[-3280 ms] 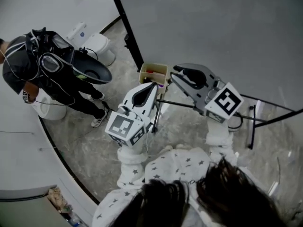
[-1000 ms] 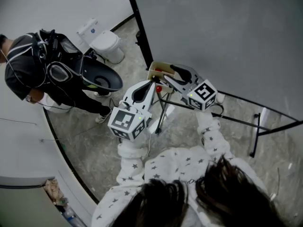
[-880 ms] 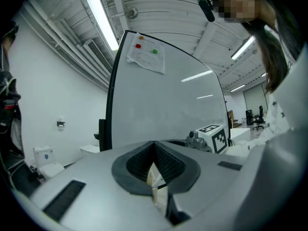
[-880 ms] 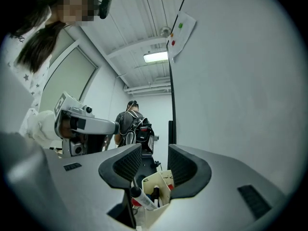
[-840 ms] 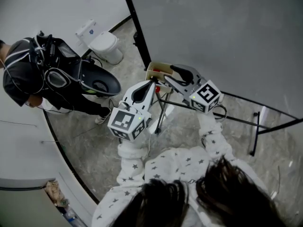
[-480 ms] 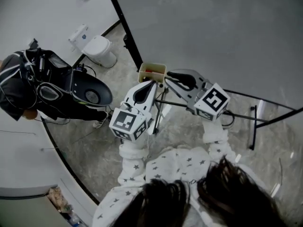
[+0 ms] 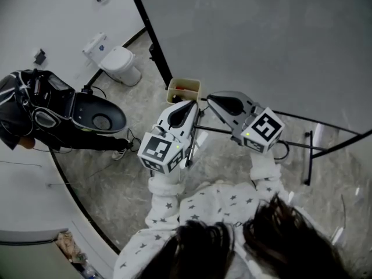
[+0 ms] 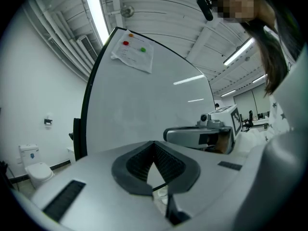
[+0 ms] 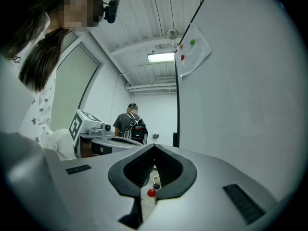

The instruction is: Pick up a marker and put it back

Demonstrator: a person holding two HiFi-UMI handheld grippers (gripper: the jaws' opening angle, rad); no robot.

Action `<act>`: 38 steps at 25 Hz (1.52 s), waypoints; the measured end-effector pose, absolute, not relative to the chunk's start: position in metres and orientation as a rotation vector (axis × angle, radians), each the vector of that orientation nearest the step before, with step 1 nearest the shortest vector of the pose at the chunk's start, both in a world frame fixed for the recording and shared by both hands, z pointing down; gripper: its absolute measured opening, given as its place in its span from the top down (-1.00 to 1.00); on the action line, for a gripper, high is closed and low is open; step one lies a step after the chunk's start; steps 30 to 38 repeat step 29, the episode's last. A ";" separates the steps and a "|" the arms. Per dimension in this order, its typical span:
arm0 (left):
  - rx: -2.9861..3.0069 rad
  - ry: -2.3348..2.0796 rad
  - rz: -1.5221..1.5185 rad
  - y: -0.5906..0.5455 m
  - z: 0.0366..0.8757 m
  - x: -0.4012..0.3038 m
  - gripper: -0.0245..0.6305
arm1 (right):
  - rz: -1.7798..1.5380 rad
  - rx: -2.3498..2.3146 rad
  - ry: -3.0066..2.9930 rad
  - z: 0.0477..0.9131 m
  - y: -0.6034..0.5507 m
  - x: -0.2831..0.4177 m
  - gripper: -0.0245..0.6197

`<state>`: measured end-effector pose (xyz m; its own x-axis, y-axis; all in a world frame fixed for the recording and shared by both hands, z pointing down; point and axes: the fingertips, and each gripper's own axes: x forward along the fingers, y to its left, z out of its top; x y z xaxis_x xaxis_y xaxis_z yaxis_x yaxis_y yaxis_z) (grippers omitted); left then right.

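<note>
A tan marker holder (image 7: 183, 90) hangs at the whiteboard's lower corner, with a red marker (image 7: 181, 88) showing inside. My right gripper (image 7: 211, 100) is just right of the holder and a little nearer to me. Its jaws meet at the tips, shut with nothing pinched. In the right gripper view a red cap (image 9: 151, 193) and a dark cap (image 9: 156, 186) show through the gap under the right gripper (image 9: 154, 150). My left gripper (image 7: 195, 104) sits close beside it, below the holder. The left gripper (image 8: 154, 148) is shut and empty.
The grey whiteboard (image 7: 261, 39) fills the upper right, and its black stand legs (image 7: 308, 150) run along the floor. A person in dark clothes (image 7: 29, 115) bends over a dark round seat (image 7: 102, 118) at left. A white toilet (image 7: 116, 57) stands behind.
My right gripper has drawn back from over the holder toward the right and its jaws have come together. The left gripper has barely moved. The person at left has shifted further left.
</note>
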<state>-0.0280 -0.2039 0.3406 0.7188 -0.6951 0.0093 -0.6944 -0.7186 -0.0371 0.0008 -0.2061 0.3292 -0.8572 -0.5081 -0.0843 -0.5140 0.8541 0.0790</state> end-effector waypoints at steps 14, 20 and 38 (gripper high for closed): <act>-2.872 1.159 -0.029 -0.197 0.337 -0.023 0.93 | 0.164 -0.801 2.967 0.330 -0.202 0.002 0.91; -2.871 1.153 -0.034 -0.194 0.336 -0.023 0.93 | 0.164 -0.803 2.959 0.329 -0.200 0.003 0.91; -2.865 1.152 -0.025 -0.194 0.333 -0.022 0.93 | 0.172 -0.795 2.956 0.327 -0.201 0.004 0.90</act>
